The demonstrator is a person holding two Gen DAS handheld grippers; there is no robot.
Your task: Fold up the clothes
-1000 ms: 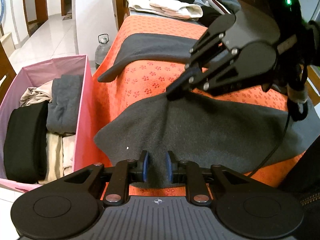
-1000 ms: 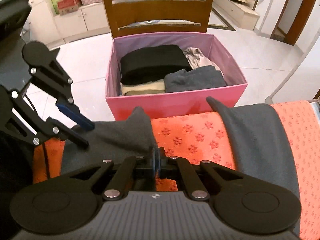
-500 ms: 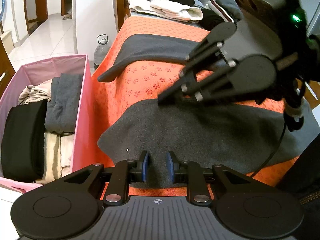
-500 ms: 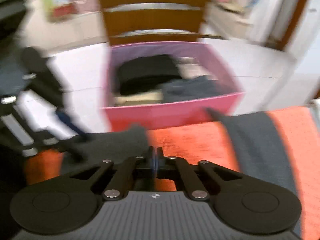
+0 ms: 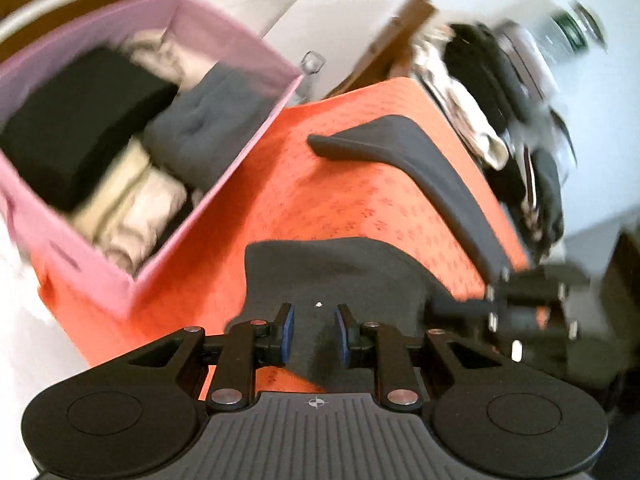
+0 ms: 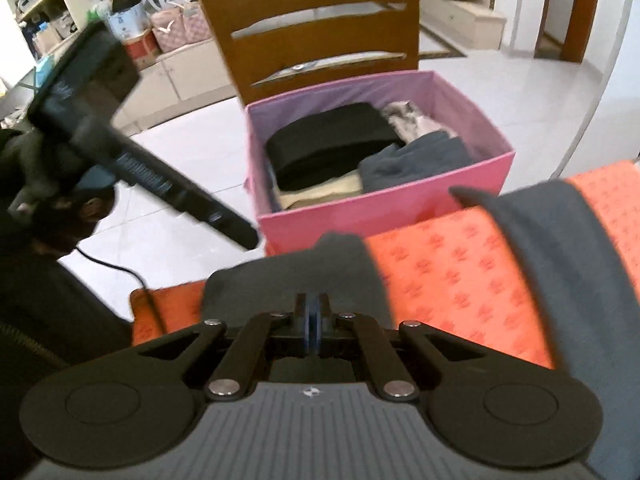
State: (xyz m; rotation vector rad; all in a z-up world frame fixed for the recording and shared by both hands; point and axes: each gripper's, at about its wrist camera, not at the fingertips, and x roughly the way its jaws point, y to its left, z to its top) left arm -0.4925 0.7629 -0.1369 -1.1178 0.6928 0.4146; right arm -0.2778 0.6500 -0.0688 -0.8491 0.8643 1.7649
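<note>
Grey garment point(image 5: 352, 280) lies at the near edge of the orange-covered table point(image 5: 328, 200). Left gripper point(image 5: 312, 334) is spread over its hem. Right gripper point(image 6: 313, 320) is pressed together; whether it pinches cloth cannot be told. Seat fabric deep between both pads before lifting evenly.
</note>
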